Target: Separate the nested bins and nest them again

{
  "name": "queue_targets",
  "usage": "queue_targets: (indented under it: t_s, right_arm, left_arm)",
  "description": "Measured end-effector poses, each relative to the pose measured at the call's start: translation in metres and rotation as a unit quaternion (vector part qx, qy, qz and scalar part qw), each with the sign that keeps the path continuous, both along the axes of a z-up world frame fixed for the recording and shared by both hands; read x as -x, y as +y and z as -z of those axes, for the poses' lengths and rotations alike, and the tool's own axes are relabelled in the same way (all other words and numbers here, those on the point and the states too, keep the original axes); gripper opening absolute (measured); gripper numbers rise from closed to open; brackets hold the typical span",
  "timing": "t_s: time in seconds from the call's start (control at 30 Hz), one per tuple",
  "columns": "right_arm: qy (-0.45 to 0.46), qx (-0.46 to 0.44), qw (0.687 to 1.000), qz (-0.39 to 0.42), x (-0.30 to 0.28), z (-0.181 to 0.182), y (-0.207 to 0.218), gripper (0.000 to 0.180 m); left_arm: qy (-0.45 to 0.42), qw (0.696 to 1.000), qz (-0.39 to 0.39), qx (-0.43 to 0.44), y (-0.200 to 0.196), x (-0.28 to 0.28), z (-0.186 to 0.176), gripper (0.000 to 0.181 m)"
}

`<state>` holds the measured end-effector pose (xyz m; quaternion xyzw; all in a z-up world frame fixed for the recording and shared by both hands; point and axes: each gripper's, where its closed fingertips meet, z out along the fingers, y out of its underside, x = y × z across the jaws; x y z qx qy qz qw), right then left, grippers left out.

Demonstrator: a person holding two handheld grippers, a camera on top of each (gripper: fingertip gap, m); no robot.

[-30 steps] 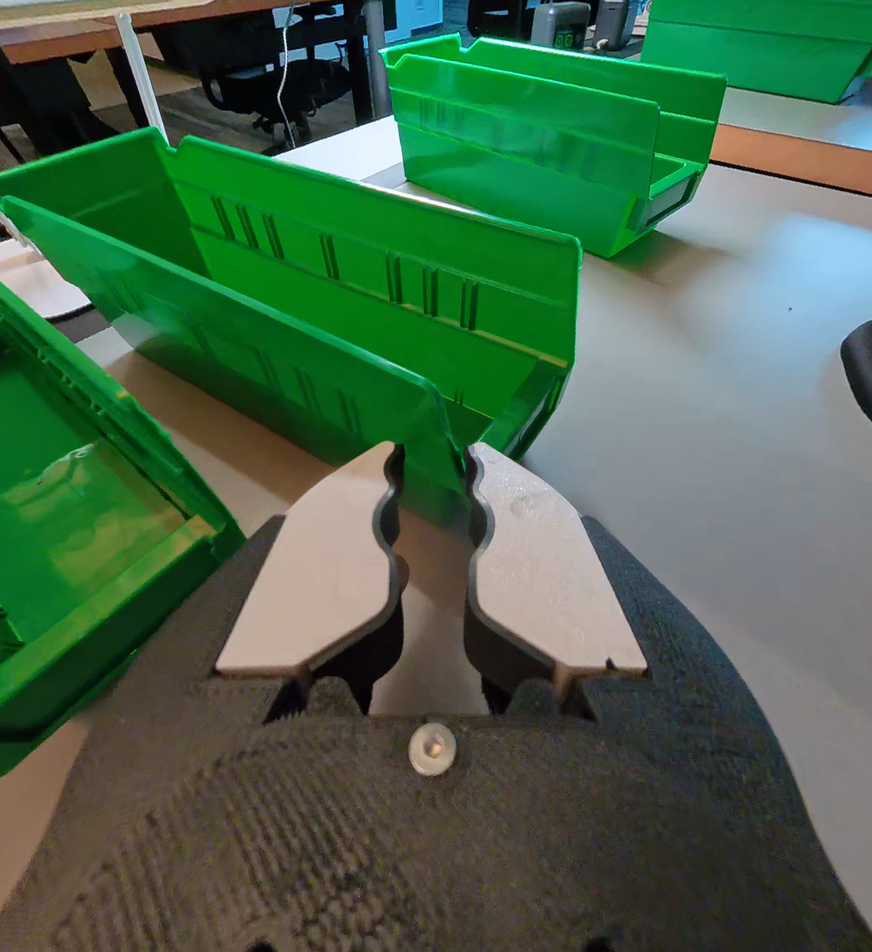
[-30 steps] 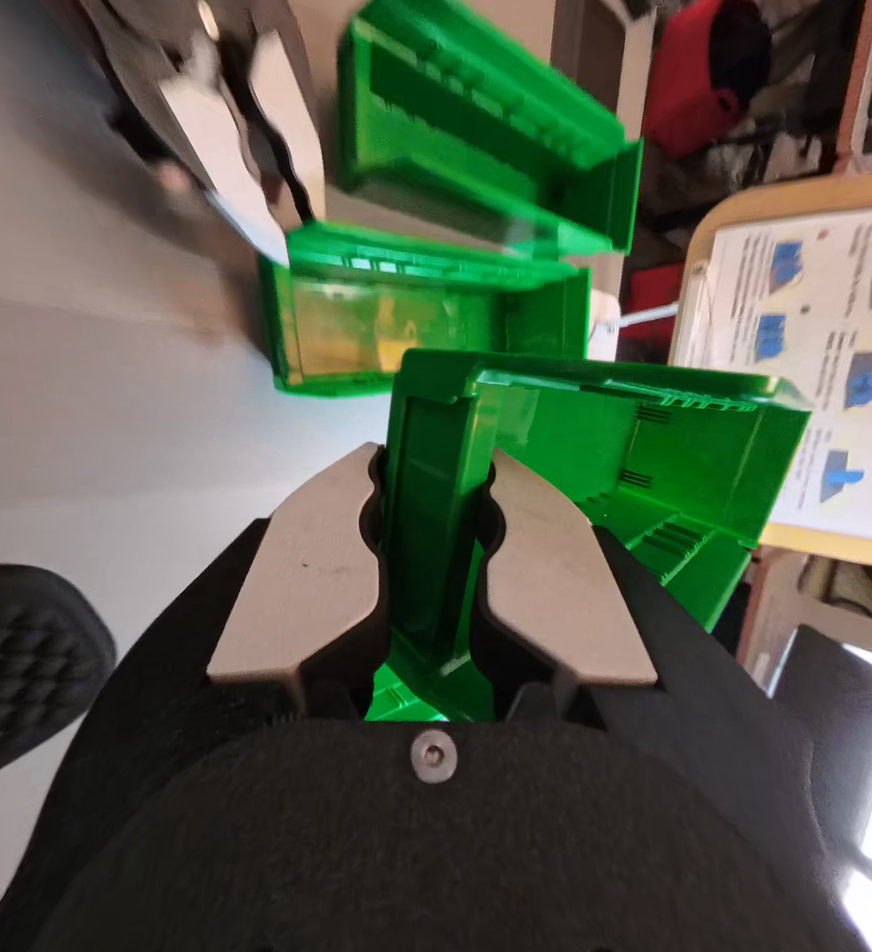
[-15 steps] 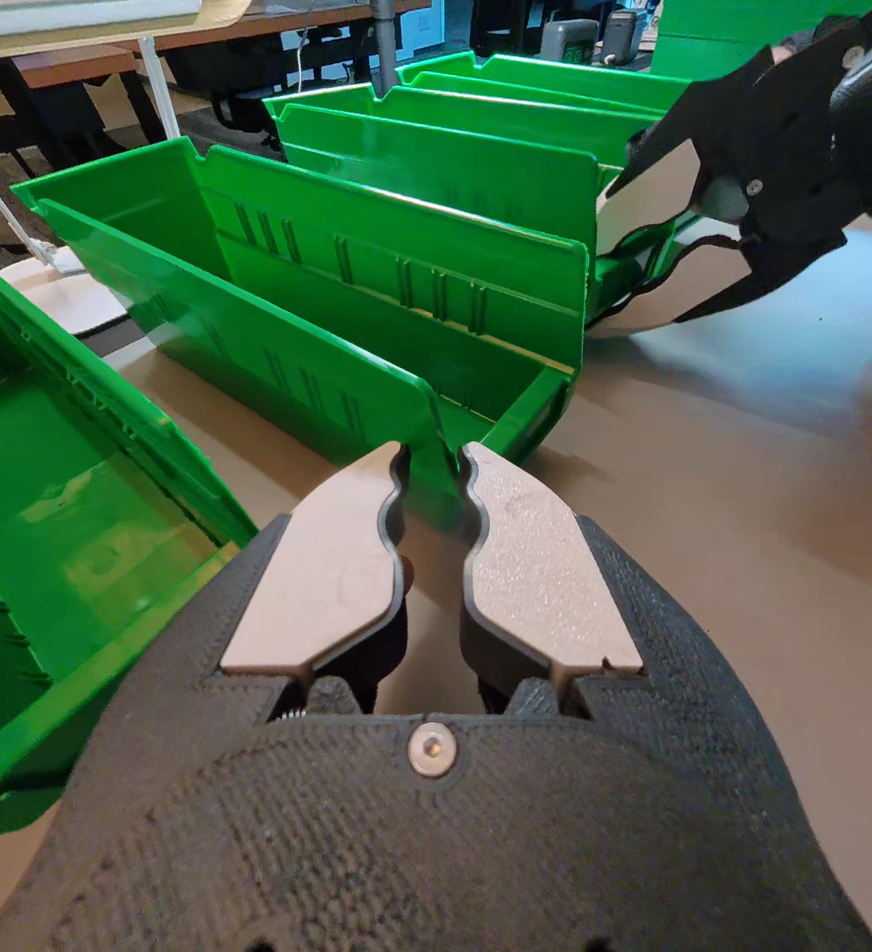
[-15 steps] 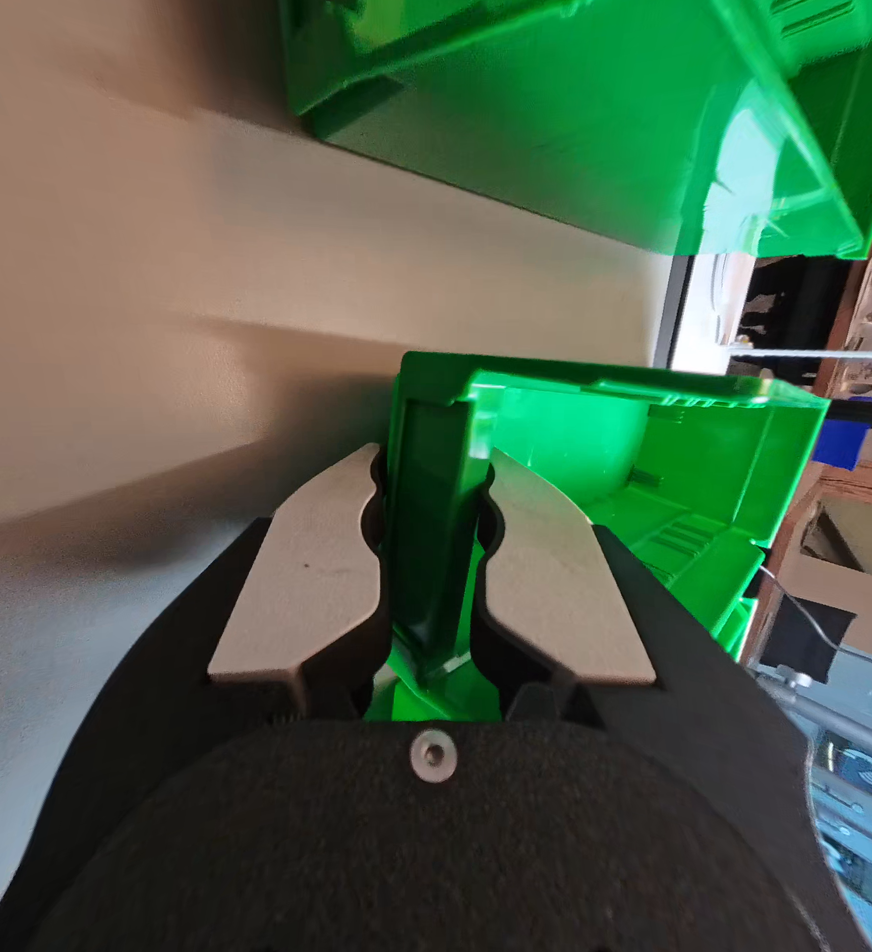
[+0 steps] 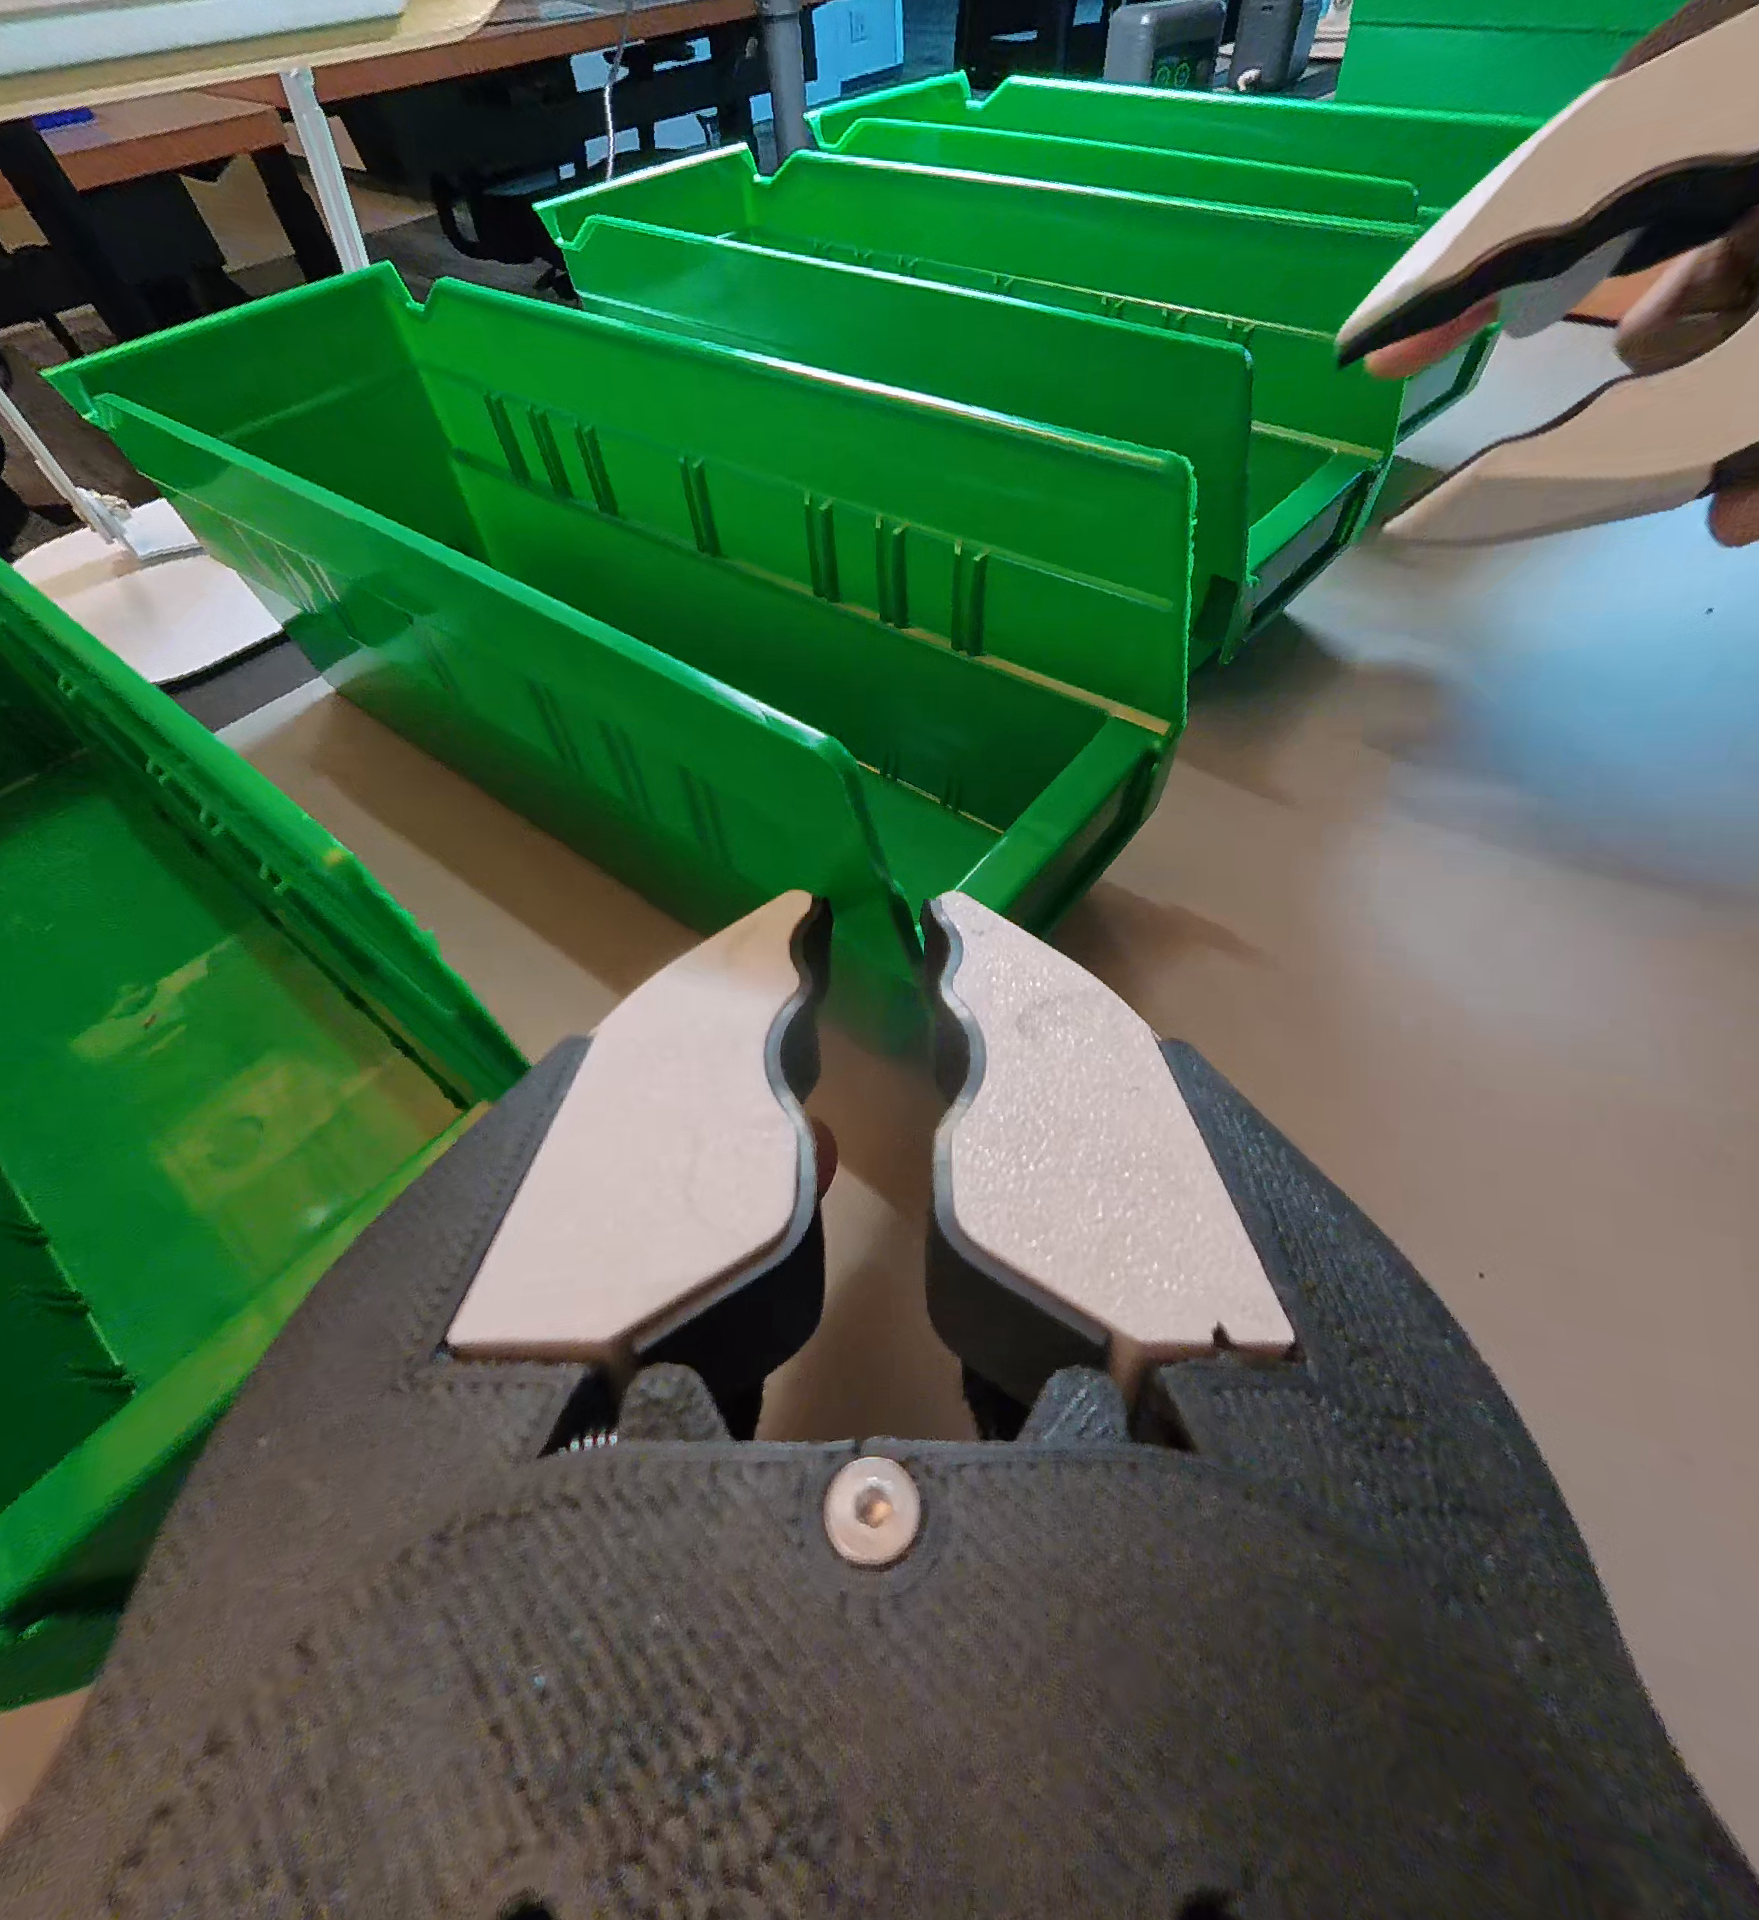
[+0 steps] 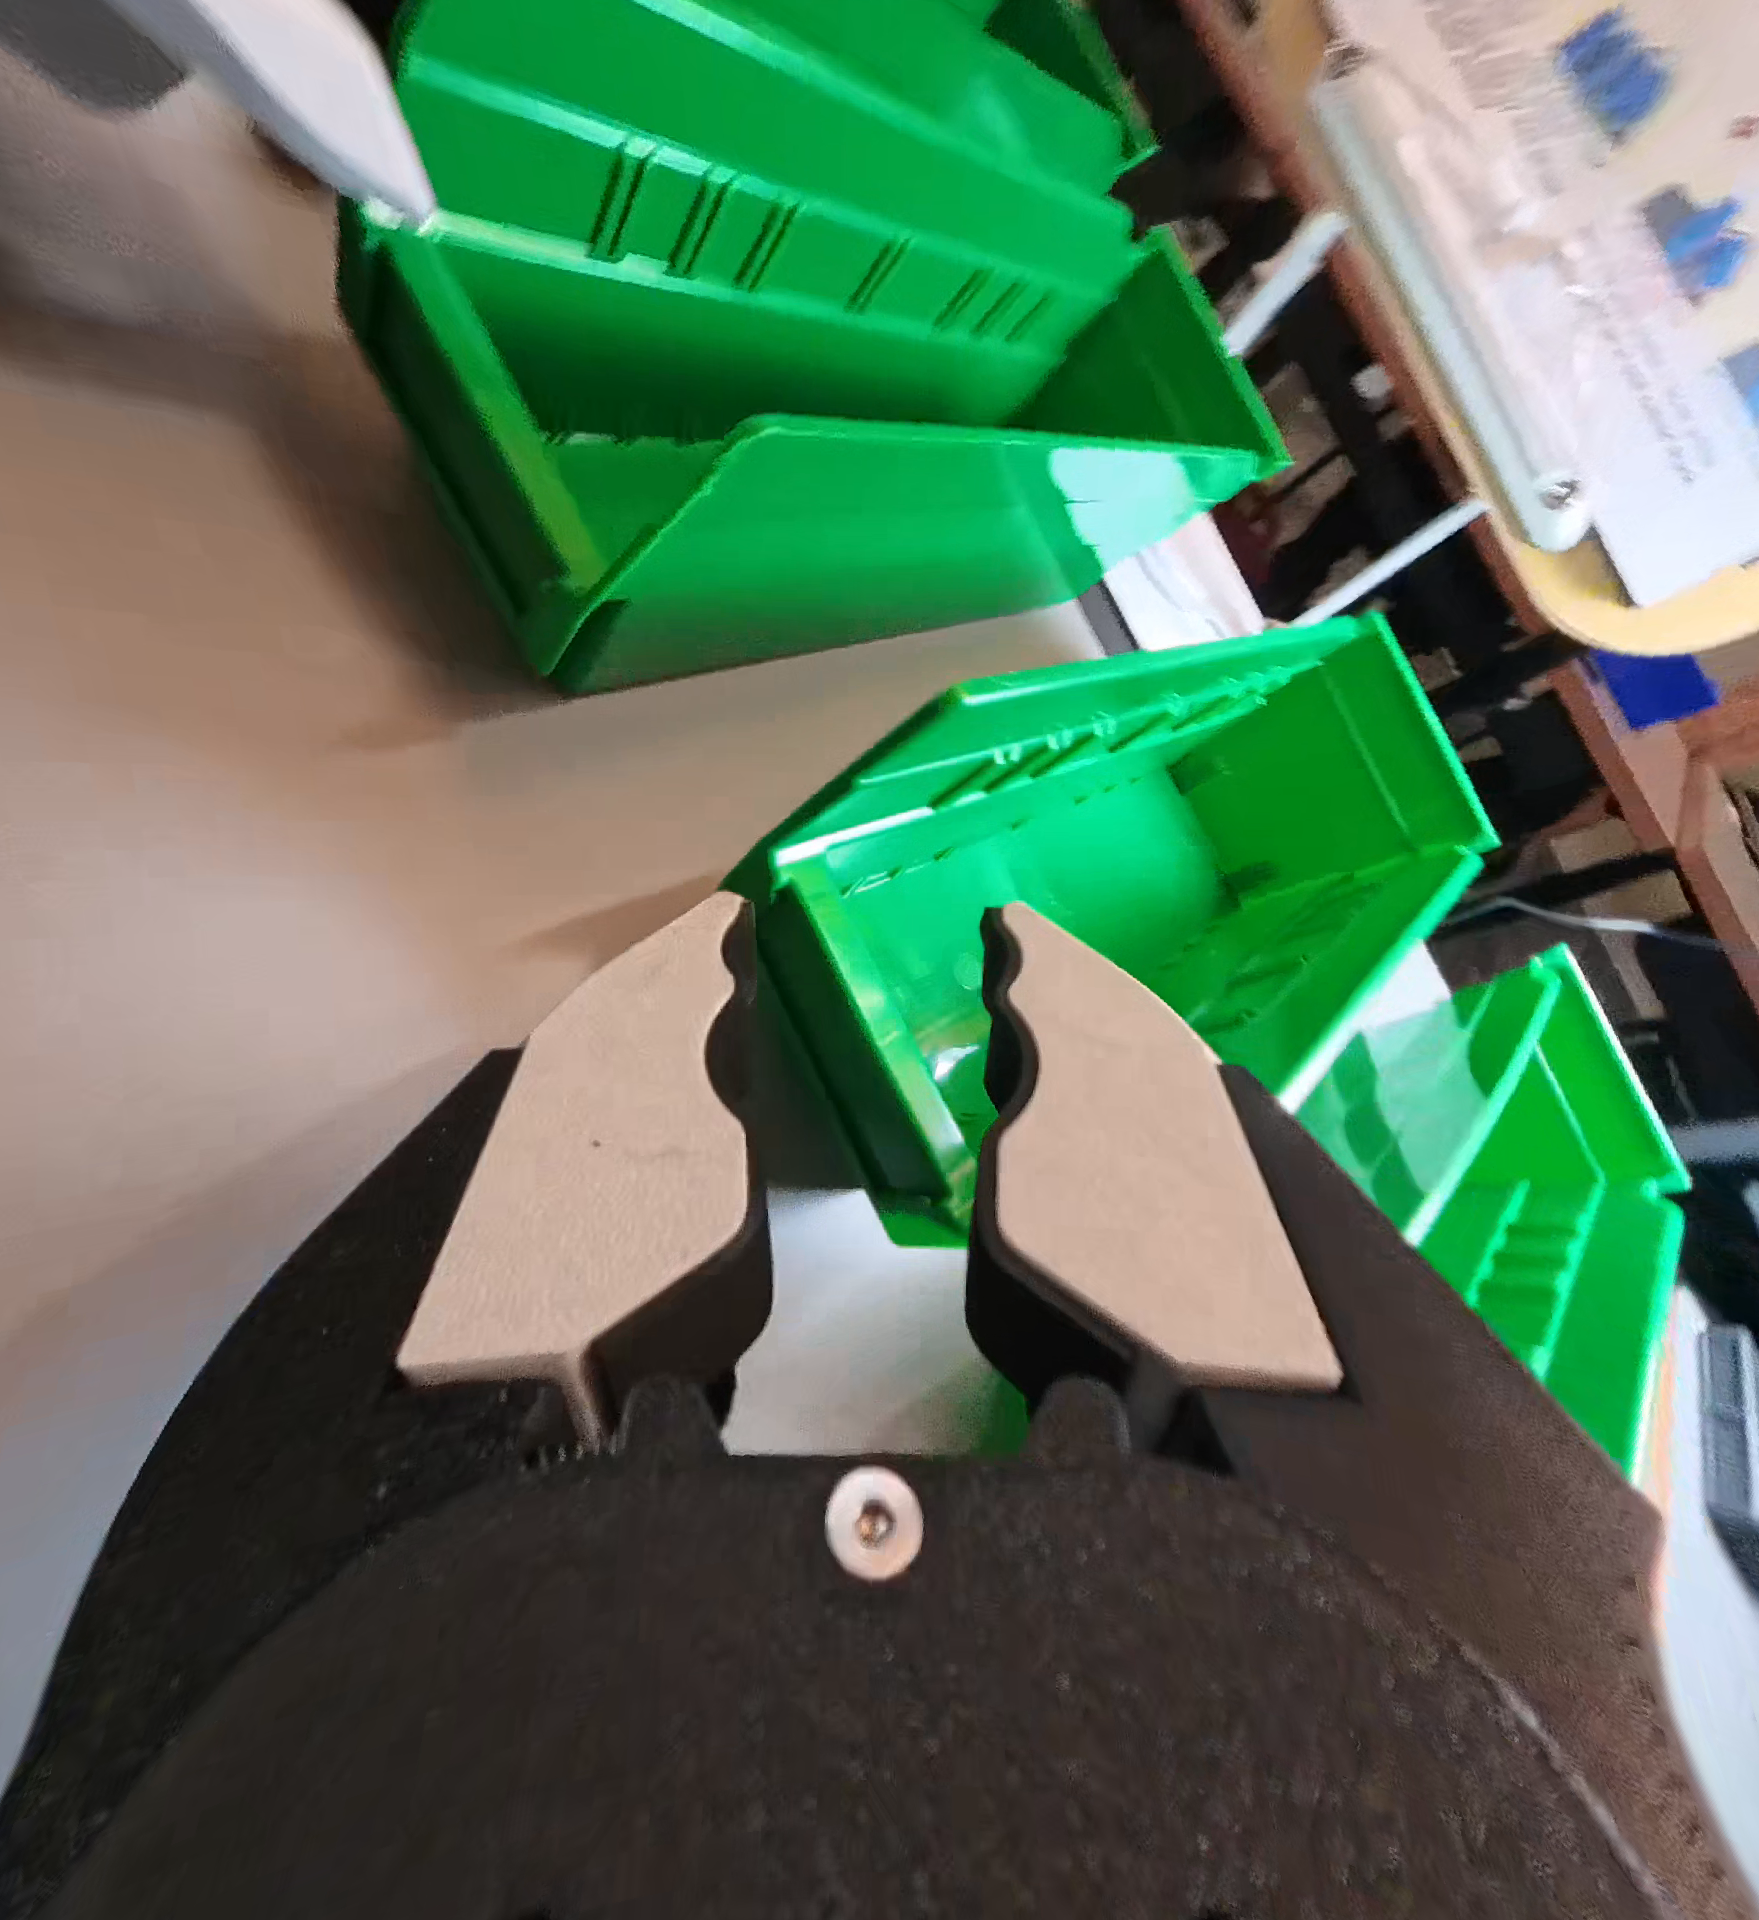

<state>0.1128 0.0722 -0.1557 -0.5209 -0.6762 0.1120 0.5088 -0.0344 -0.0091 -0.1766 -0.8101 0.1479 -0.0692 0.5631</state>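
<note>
Several green plastic bins stand on the beige table (image 5: 1477, 935). My left gripper (image 5: 873, 914) is shut on the front corner of a side wall of the middle bin (image 5: 750, 582); this bin also shows in the right wrist view (image 6: 750, 416). Behind it stands another bin (image 5: 958, 301), and a further one (image 5: 1166, 135) beyond that. My right gripper (image 6: 864, 935) is open, its fingers loosely either side of the front wall of that bin (image 6: 1218, 883). It shows open in the left wrist view (image 5: 1374, 442) at the bin's front end.
A large green bin (image 5: 127, 1039) lies close on the left. More green bins (image 6: 1529, 1143) sit at the table's far side. A board with a printed sheet (image 6: 1581, 260) stands on a white stand (image 5: 148, 592). Desks and chairs lie beyond the table. Across from one pair of fingers to the other is roughly 20 cm.
My right gripper carried its bin down beside the bin I hold with the left, then opened its jaws off the front wall. The left gripper kept its hold and barely moved.
</note>
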Motion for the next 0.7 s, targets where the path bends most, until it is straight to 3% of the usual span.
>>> queue_targets:
  t_s: [0.2, 0.4, 0.53, 0.7]
  right_arm:
    - [0.138, 0.024, 0.985, 0.104, -0.028, -0.026, 0.029, 0.04]
    - [0.215, 0.017, 0.961, 0.174, -0.047, -0.035, 0.056, 0.042]
    - [0.229, 0.011, 0.955, 0.188, -0.052, -0.033, 0.062, 0.045]
    - [0.258, 0.006, 0.942, 0.213, -0.061, -0.039, 0.072, 0.054]
  left_arm:
    - [0.005, 1.0, -0.012, -0.002, 0.014, 0.003, 0.0, 0.016]
    - [0.004, 1.0, -0.025, 0.001, 0.025, 0.011, 0.001, 0.015]
    - [0.007, 1.0, -0.007, -0.005, 0.013, 0.009, -0.005, 0.018]
    - [0.022, 0.998, -0.016, -0.061, -0.017, 0.025, -0.04, 0.028]
